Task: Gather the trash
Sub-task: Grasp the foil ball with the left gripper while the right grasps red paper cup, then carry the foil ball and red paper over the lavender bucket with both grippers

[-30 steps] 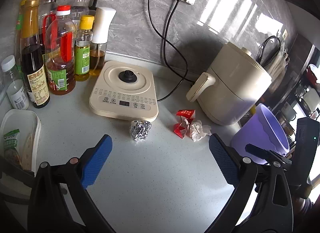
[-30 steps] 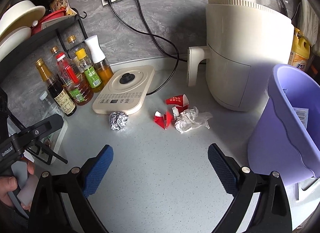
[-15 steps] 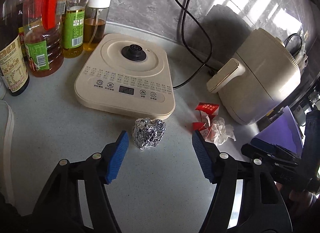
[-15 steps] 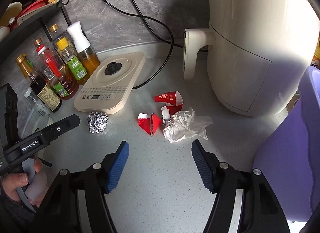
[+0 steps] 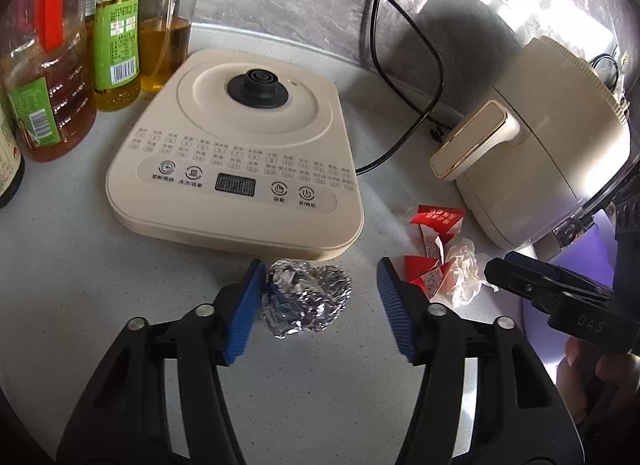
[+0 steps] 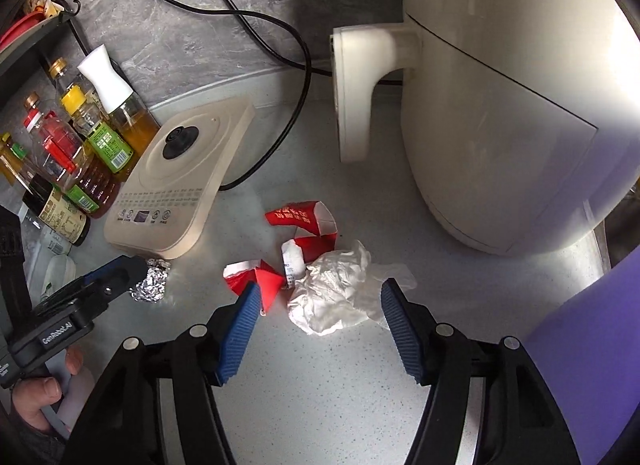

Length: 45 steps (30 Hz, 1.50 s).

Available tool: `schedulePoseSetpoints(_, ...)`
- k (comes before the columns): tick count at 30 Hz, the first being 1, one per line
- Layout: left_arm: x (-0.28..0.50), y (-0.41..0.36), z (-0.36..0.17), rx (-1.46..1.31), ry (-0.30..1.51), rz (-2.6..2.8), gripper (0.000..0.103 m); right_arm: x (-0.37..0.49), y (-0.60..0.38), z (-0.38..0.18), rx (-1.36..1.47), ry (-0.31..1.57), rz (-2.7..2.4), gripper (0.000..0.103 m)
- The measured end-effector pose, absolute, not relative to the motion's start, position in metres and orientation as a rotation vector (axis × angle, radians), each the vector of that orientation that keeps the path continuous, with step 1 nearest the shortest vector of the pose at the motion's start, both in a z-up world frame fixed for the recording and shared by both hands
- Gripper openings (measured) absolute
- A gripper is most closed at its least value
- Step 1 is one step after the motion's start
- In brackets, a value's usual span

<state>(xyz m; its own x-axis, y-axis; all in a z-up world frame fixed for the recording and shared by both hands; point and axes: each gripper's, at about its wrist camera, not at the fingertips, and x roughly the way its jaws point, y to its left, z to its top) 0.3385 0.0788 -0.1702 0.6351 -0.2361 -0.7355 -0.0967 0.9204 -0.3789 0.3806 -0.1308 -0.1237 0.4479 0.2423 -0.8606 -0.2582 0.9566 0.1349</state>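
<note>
Left wrist view: your left gripper (image 5: 320, 307) is closing, with the foil ball (image 5: 306, 297) between its ribbed blue pads; the left pad sits at the foil's edge, the right pad stands apart from it, so nothing is clamped.
Foil ball: crinkled, shiny, lumpy, resting on the countertop (image 5: 80, 273) just in front of the cooker base (image 5: 240, 153).
Cooker base: smooth cream plastic, rounded corners, black knob in the middle; its front edge leaves you little room beyond the foil.
Right wrist view: your right gripper (image 6: 316, 319) stands part open around the crumpled white wrapper (image 6: 340, 289); the right pad is at the wrapper's edge, the left pad is beside a red paper scrap (image 6: 266, 285), and I cannot tell if either presses.
Red paper scraps: torn, folded, glossy pieces touching the wrapper on its left and far side.
Air fryer (image 6: 520, 105): big smooth cream shell with a jutting handle, near the scraps on your right.
Purple bin (image 6: 588, 365): smooth plastic, close against the right finger.
Bottles (image 5: 72, 45): clear plastic and glass, packed at far left, well apart from the foil.
Open room: speckled grey countertop lies bare below both grippers.
</note>
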Motion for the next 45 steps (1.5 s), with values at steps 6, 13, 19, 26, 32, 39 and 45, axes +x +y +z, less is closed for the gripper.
schedulePoseSetpoints(6, 0.331, 0.078, -0.161, -0.365, 0.87, -0.097, 0.041, 0.382, -0.108, -0.127, -0.042, 1.083, 0.401, 0.045)
schedulePoseSetpoints(13, 0.312, 0.097, -0.148, -0.396, 0.838, -0.044, 0.041, 0.391, -0.095, -0.146, -0.065, 1.105, 0.427, 0.039)
schedulePoseSetpoints(19, 0.295, 0.106, -0.139, -0.389, 0.815, -0.014, 0.041, 0.4, -0.087, -0.159, -0.131, 1.122, 0.422, 0.011)
schedulePoseSetpoints(26, 0.267, 0.111, -0.112, -0.394, 0.731, 0.021, 0.041, 0.387, -0.084, -0.139, -0.153, 1.079, 0.432, 0.003)
schedulePoseSetpoints(32, 0.239, 0.103, -0.091, -0.388, 0.689, 0.042, 0.041, 0.363, -0.094, -0.102, -0.133, 0.992, 0.473, 0.003)
schedulePoseSetpoints(39, 0.213, 0.089, -0.062, -0.384, 0.632, 0.055, 0.041, 0.337, -0.106, -0.05, -0.12, 0.852, 0.531, 0.003)
schedulePoseSetpoints(45, 0.197, 0.067, -0.031, -0.378, 0.565, 0.033, 0.041, 0.321, -0.134, -0.004, -0.008, 0.819, 0.588, 0.003)
